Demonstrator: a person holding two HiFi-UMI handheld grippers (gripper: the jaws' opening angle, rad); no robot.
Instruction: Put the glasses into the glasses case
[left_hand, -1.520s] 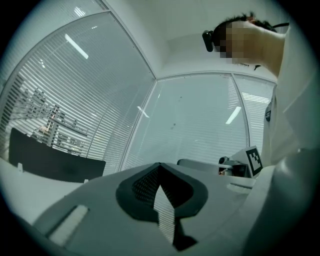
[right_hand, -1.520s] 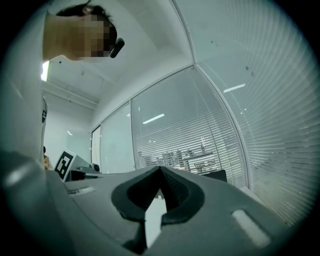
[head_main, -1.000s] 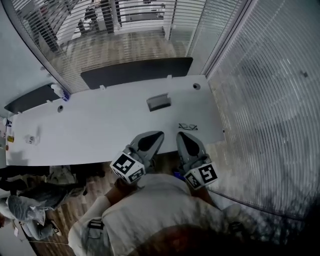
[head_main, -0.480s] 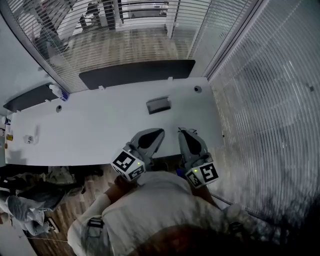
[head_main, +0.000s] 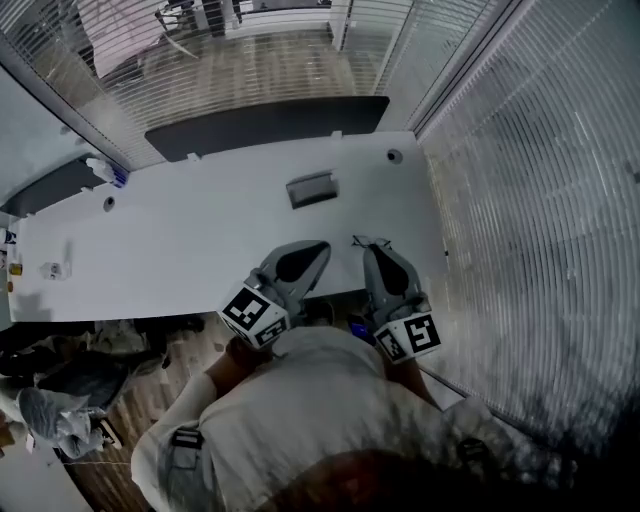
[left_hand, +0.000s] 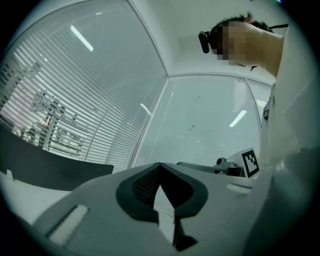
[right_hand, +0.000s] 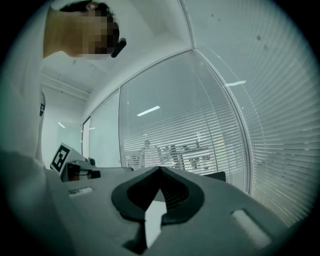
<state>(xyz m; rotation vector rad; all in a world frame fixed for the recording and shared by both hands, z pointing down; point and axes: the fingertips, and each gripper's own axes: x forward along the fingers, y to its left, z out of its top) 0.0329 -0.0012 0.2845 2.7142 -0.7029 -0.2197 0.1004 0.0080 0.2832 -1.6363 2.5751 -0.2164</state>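
- My left tool (left_hand: 160, 165), grey with dark pads, has its two jaws closed tip to tip, with nothing between them.
- My right tool (right_hand: 160, 170) is the same: jaws pressed together and empty.
- In the head view both tools reach over the near edge of the long white worktop (head_main: 200, 240), side by side but not touching.
- The dark thin-framed glasses (head_main: 357, 240) lie on the worktop just beside the right tool's tip, which partly covers them.
- The grey oblong glasses case (head_main: 311, 188) sits farther back, apart from the glasses.
- A black panel (head_main: 265, 125) runs along the far edge, with slatted blinds (head_main: 540, 200) to the right.
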